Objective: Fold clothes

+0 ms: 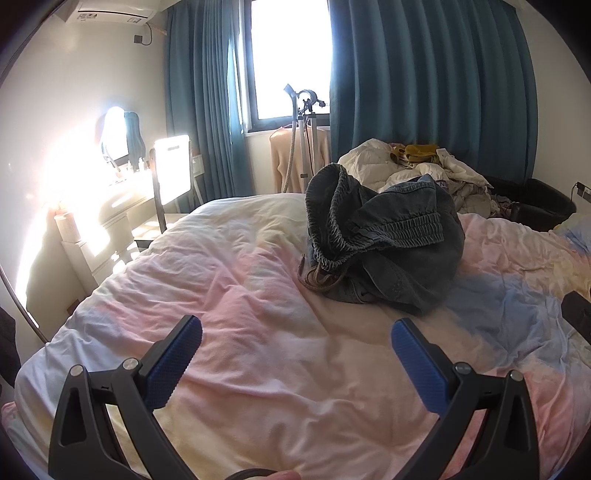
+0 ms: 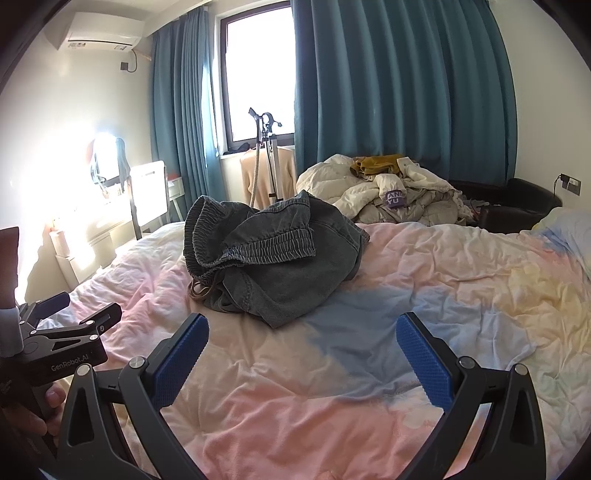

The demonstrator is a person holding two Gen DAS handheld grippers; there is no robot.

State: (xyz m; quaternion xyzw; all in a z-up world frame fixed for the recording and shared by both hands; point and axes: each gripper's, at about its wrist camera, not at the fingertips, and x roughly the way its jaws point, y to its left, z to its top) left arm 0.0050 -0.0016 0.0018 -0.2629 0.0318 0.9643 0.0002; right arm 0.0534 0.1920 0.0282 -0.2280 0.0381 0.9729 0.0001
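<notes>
Pastel cotton, washed in pink, pale yellow and blue, covers the bed (image 2: 369, 369); its surface is soft and finely creased. Teal curtains (image 2: 399, 85) hang in long vertical pleats either side of a bright window (image 2: 258, 74), and a white air conditioner (image 2: 99, 31) sits high on the left wall. A garment steamer (image 2: 267, 155) stands below the window with a beige top (image 2: 255, 177) hung on it. A heap of pale bedding and clothes (image 2: 388, 188) lies beyond the bed's far edge, next to a dark armchair (image 2: 517, 206). Strong glare hides most of the dressing worktop (image 1: 122, 199) at left.

Grey denim trousers (image 2: 273, 254) lie crumpled in a mound on the bed, near its middle and well apart from both tools. No single long axis can be read from the bundle; the gathered elastic waistband (image 2: 273, 242) runs roughly left to right across its front, and a brownish drawstring (image 2: 201, 290) spills out at its lower left.

Left tool (image 1: 295, 339): black frame, blue ribbed pads, jaws wide apart, nothing between them, above the bed. Right tool (image 2: 301, 336): same build, jaws likewise wide and empty. In the right wrist view the left tool appears at the left edge, gripped by a hand (image 2: 37, 410).
</notes>
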